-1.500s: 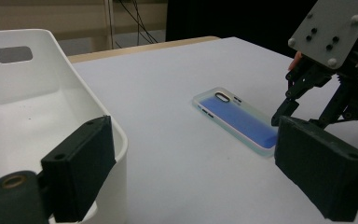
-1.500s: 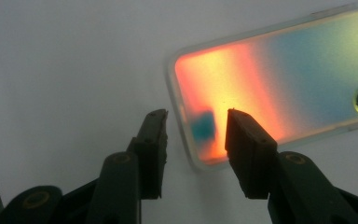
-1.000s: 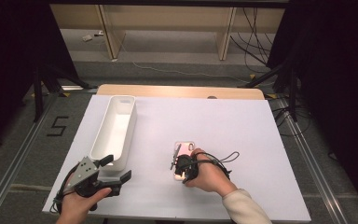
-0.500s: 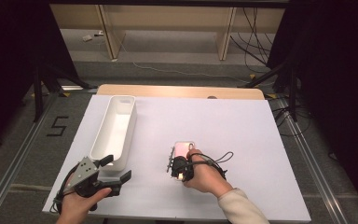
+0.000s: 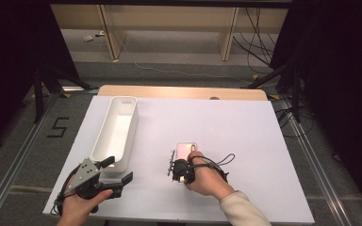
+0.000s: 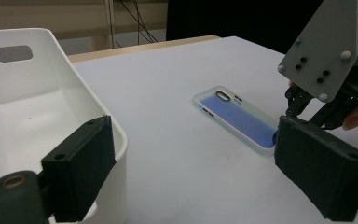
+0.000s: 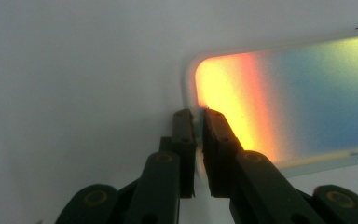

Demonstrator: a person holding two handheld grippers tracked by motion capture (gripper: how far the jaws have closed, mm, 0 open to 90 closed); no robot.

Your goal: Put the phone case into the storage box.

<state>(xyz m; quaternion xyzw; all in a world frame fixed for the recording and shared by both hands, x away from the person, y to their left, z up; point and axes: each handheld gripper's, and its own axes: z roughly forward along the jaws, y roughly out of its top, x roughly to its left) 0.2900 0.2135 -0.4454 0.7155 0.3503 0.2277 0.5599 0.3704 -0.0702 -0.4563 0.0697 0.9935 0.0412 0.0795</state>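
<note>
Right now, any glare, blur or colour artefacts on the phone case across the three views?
Right gripper view: the phone case glows in rainbow bands from yellow-red to blue, soft and out of focus, with the right gripper closing its jaws on the rim. Left gripper view: case sharp, blue-tinted, no glare; the near white bin is bright. High view: even light, case small and pinkish, surroundings dark.

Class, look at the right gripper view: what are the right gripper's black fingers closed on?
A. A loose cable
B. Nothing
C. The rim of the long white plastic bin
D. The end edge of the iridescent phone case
D: the right gripper pinches the thin rim of the iridescent phone case, lying flat on the white table.
</note>
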